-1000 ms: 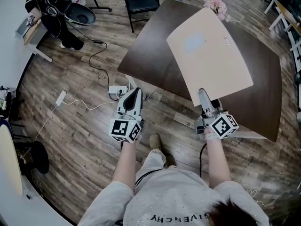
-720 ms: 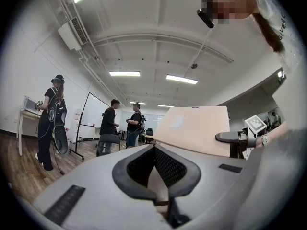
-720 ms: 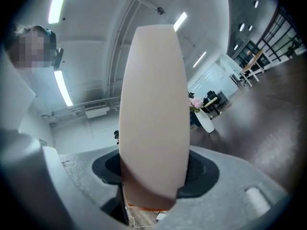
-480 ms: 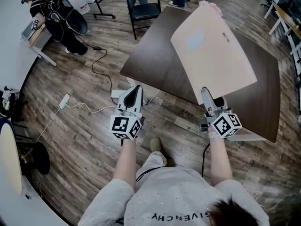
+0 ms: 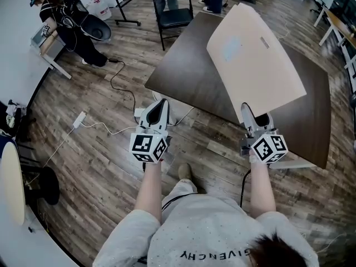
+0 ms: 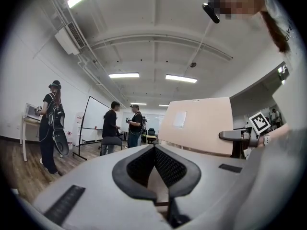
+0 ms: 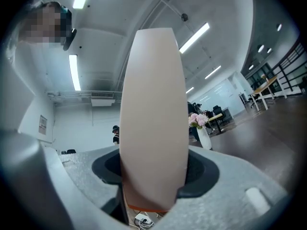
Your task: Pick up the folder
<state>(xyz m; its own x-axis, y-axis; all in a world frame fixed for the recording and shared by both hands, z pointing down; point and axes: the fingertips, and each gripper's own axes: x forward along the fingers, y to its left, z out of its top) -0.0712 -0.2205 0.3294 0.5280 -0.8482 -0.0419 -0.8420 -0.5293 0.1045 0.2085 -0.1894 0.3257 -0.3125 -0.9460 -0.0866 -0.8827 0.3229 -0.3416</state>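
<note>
My right gripper (image 5: pixel 248 111) is clamped on the near edge of the folder (image 5: pixel 255 57), which tilts up off the table (image 5: pixel 183 74) in the upper right of the head view. My left gripper (image 5: pixel 159 107) is closed and empty, over the floor (image 5: pixel 94 143). I judge the lift is under way. Next comes a steady raise, without letting the broad sheet swing.

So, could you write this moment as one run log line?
stage: folder lifted | right gripper: shut on folder's near edge | left gripper: shut, empty | folder: tilted above table
</note>
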